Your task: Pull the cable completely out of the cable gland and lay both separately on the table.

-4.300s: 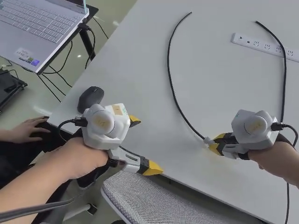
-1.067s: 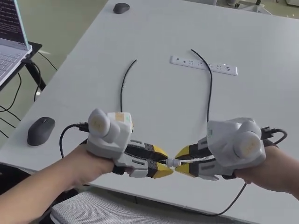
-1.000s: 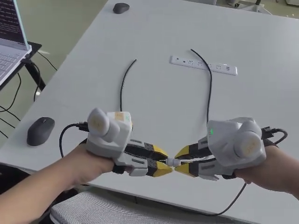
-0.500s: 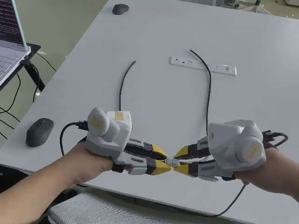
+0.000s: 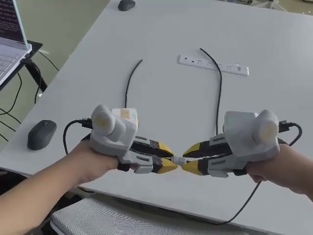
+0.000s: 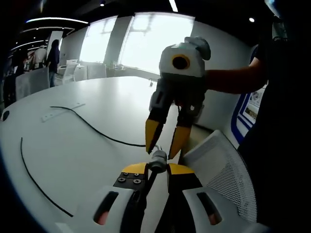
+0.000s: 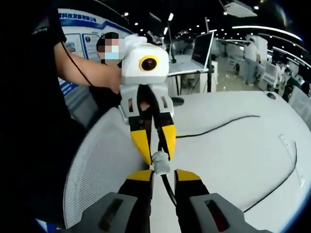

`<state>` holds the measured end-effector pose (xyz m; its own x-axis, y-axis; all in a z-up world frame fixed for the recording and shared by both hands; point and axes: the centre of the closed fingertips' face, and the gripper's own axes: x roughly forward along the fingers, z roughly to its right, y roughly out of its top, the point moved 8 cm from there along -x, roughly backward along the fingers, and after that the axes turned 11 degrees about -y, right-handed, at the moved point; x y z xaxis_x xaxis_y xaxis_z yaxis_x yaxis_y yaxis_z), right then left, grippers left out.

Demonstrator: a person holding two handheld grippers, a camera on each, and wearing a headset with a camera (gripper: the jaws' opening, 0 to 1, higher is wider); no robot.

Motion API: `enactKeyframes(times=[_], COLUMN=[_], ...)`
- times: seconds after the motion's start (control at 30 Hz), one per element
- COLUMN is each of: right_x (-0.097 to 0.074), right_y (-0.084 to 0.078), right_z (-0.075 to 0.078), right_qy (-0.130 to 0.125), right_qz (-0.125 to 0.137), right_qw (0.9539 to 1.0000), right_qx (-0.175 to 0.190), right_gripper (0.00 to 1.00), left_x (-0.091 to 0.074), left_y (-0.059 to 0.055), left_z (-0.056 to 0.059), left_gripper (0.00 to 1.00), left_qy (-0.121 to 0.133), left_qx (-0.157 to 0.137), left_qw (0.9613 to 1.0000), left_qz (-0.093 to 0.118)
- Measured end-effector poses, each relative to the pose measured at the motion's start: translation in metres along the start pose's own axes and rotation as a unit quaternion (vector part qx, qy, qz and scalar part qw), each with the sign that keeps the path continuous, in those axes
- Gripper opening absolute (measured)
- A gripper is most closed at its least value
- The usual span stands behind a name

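**Two grippers, one gland.** My left gripper (image 5: 172, 161) and my right gripper (image 5: 188, 161) meet tip to tip. The single small grey-white plastic cable gland (image 5: 178, 160) lies between the two pairs of yellow tips. My left jaws are drawn in and clamped on one end of the gland. My right jaws are clamped on its other end, so each pair faces the other straight across it.

In the left gripper view the gland sits just past my own tips, and the right gripper's two yellow jaws come down on its far side, narrowly apart. The right gripper view gives the mirror arrangement.

**Cable.** The thin black cable (image 5: 127, 87) is threaded in the gland. One short black length runs back from it between my left jaws and another between my right jaws. Two black runs lie on the white table (image 5: 166, 112) beyond my tips:
- The first lies ahead of the left jaws and leads back under the left gripper.
- The second black run (image 5: 219, 98) lies ahead of the right jaws and leads back behind the right gripper.

Whether the two runs are one cable I cannot tell, since the grippers hide the joins.

**Other items.**
- One white power strip (image 5: 213, 65) lies well ahead of both pairs of jaws, and the second black run crosses it.
- One dark computer mouse (image 5: 41, 133) lies out to the left of my left jaws.
- One far mouse (image 5: 126, 5) lies far ahead of my jaws.
- One silver laptop (image 5: 10, 49) stands off the table, farther left.
- One grey mesh chair seat (image 5: 98, 220) lies below and behind the tips.
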<state>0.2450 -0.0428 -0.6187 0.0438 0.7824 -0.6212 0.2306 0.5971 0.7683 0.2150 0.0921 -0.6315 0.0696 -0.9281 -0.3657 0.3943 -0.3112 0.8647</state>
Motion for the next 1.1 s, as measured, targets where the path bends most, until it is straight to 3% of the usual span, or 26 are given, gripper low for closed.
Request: enactKeyframes(times=[0.1, 0.27, 0.47, 0.57, 0.73, 0.8, 0.83, 0.97, 1.1], right_x=[-0.001, 0.000, 0.003, 0.003, 0.002, 0.001, 0.001, -0.001, -0.001], right_y=[-0.003, -0.006, -0.011, -0.011, -0.010, -0.009, -0.008, -0.003, 0.003], right_z=[0.007, 0.011, 0.014, 0.014, 0.019, 0.018, 0.018, 0.017, 0.015], right_qy=[0.024, 0.069, 0.073, 0.096, 0.102, 0.105, 0.104, 0.092, 0.059], right_qz=[0.018, 0.053, 0.045, 0.049, 0.049, 0.052, 0.055, 0.058, 0.065], right_qw=[0.9973, 0.9854, 0.9833, 0.9760, 0.9745, 0.9776, 0.9815, 0.9847, 0.9928], right_qx=[0.066, 0.146, 0.161, 0.189, 0.194, 0.175, 0.151, 0.136, 0.081], right_gripper=[0.13, 0.18, 0.13, 0.10, 0.09, 0.09, 0.08, 0.07, 0.06], left_x=[0.000, 0.001, 0.003, 0.004, 0.005, 0.005, 0.005, 0.003, 0.000], left_y=[0.004, 0.004, 0.006, 0.009, 0.012, 0.013, 0.014, 0.015, 0.014], left_z=[0.000, -0.001, -0.006, -0.008, -0.012, -0.013, -0.013, -0.016, -0.019], left_gripper=[0.15, 0.15, 0.15, 0.15, 0.15, 0.15, 0.15, 0.15, 0.15], left_qy=[0.002, 0.006, -0.002, -0.006, -0.006, -0.009, -0.012, -0.012, -0.012], left_qx=[0.010, 0.022, 0.022, 0.023, 0.026, 0.023, 0.022, 0.019, 0.005], left_qw=[0.9999, 0.9997, 0.9998, 0.9997, 0.9996, 0.9997, 0.9997, 0.9997, 0.9999], left_qz=[0.005, 0.005, 0.002, 0.002, 0.003, 0.001, -0.001, -0.003, 0.001])
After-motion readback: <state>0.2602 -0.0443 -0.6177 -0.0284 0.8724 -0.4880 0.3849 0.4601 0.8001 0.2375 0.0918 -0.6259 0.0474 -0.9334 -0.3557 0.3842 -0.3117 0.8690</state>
